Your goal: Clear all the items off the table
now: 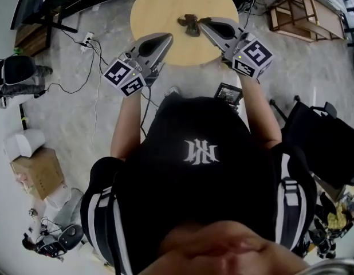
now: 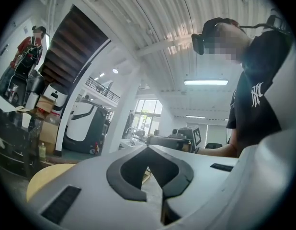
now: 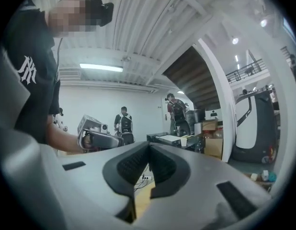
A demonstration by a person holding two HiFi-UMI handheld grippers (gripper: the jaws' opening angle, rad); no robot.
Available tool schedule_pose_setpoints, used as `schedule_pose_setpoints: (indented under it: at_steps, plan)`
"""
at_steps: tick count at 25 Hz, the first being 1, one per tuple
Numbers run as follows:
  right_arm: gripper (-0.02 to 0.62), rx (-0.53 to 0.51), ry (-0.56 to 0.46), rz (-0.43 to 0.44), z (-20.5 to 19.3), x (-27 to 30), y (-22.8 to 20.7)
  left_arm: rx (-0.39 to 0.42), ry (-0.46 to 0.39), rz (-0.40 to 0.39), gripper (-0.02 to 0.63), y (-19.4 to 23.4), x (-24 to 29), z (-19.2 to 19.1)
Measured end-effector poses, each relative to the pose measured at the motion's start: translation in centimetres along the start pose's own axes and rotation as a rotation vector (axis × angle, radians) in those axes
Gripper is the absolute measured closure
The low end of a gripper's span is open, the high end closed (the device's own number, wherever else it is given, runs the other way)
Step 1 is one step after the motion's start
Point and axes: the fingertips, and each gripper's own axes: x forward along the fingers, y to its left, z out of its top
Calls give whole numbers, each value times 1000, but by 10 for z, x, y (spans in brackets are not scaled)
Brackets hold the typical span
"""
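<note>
Seen from above on the head view: round wooden bench (image 1: 160,7) carrying a single small dark item (image 1: 190,24), lying toward the right of the top; too small to identify. Right hand-held gripper (image 1: 203,22) with jaws pressed together and nothing between them, tip just beside the item; contact not determinable. Left hand-held gripper (image 1: 167,38) likewise closed and empty, poised over the near edge of the bench, apart from the item. No other object visible on the bench top, though the near rim is partly covered by both grippers. Judged from this layout: task close to completion, with only the dark item remaining to be removed. Judged as outstanding: opening the right jaws, closing them on the item, and carrying it off the bench. No receptacle for cleared items identifiable in any view.
</note>
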Motion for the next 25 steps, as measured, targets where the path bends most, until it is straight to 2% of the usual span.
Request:
schedule_pose_setpoints:
  at_steps: [3, 6, 10, 16, 19, 23, 25]
  plan:
    - [595, 13, 18, -35, -5, 34, 1, -22, 18, -21, 594, 24, -24, -3]
    - [595, 27, 40, -50, -7, 48, 14, -37, 28, -40, 594, 29, -42, -6]
    - [594, 61, 65, -58, -28, 55, 12, -61, 49, -70, 594, 37, -32, -28]
    - [594, 77, 91, -29, -30, 70, 25, -55, 81, -85, 594, 37, -25, -31]
    - [594, 69, 91, -72, -39, 71, 6, -72, 71, -97, 594, 44, -25, -38]
    - [593, 76, 95, -168, -52, 57, -28, -42, 78, -113, 594, 47, -18, -38]
    - [560, 87, 110, -184, -60, 50, -38, -53, 70, -119, 594, 48, -14, -34]
